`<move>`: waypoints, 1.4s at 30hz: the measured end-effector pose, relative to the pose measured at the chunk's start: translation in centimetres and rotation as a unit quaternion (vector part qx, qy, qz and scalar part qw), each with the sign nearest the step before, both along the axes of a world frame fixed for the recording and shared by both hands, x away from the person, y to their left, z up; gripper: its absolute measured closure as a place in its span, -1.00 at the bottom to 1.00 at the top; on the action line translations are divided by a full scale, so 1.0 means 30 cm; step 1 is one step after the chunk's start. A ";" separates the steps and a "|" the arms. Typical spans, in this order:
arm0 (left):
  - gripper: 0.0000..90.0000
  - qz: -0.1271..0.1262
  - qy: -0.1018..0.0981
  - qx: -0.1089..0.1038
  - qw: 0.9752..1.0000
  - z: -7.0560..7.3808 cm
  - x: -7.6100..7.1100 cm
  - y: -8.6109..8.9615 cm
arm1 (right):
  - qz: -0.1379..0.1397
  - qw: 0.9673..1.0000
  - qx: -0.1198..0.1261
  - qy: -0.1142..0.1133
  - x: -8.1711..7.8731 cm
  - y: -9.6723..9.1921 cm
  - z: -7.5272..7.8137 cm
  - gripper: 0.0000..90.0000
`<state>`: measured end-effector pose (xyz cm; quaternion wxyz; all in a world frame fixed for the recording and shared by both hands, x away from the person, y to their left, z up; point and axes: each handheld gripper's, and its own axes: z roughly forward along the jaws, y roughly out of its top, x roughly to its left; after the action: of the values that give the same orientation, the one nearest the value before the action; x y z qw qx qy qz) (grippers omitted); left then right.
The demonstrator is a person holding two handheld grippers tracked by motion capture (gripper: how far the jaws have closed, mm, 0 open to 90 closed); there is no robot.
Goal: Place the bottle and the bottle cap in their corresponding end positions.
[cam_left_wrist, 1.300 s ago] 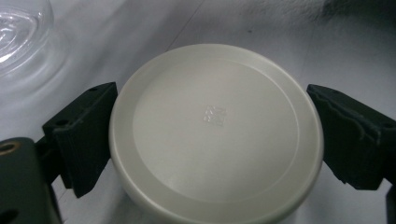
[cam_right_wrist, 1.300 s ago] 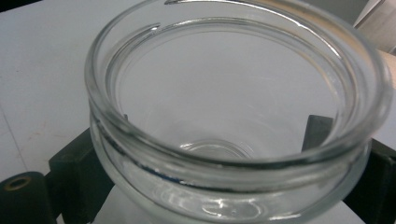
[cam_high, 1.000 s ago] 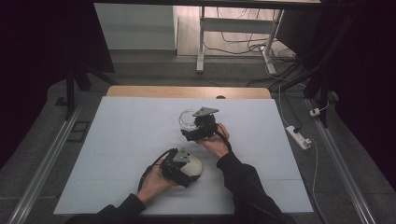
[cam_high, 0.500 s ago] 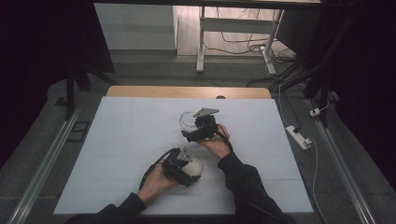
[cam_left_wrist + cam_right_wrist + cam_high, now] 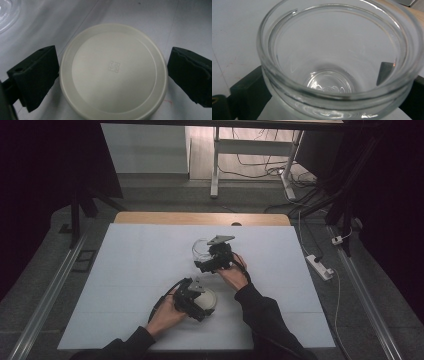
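A clear glass jar (image 5: 199,248) stands upright and lidless on the white table (image 5: 130,270), a little past its middle. My right gripper (image 5: 205,258) is shut on it from the near side. In the right gripper view the jar (image 5: 332,50) is empty, with a black jaw pressed on each side of it by my right gripper (image 5: 334,97). Nearer the person, a round cream lid (image 5: 210,303) lies flat on the table. My left gripper (image 5: 201,301) grips it. In the left gripper view the lid (image 5: 113,82) spans the whole gap of my left gripper (image 5: 113,68), touching both jaws.
A wooden strip (image 5: 200,218) runs along the table's far edge. A power strip (image 5: 320,266) lies on the floor to the right, and metal rails (image 5: 45,295) run along both sides. A desk frame with cables (image 5: 250,155) stands beyond the table.
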<state>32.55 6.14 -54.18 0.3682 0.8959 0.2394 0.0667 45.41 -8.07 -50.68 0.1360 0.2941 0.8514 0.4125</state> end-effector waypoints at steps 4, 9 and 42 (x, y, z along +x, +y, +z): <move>-1.00 0.002 0.005 -0.014 1.000 0.004 0.000 0.009 | 0.004 1.000 -0.003 -0.001 -0.005 -0.003 0.002 -1.00; -1.00 0.004 0.008 -0.023 1.000 0.013 -0.003 0.017 | 0.001 1.000 0.010 0.008 -0.007 -0.013 0.009 -1.00; -1.00 0.016 0.027 -0.062 0.998 0.088 -0.062 0.166 | -0.004 1.000 -0.003 -0.012 -0.101 -0.074 0.045 -1.00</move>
<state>30.68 11.12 -51.54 0.4155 0.8690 0.2668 0.0334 42.37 -10.29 -49.34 0.1487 0.2925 0.8496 0.4129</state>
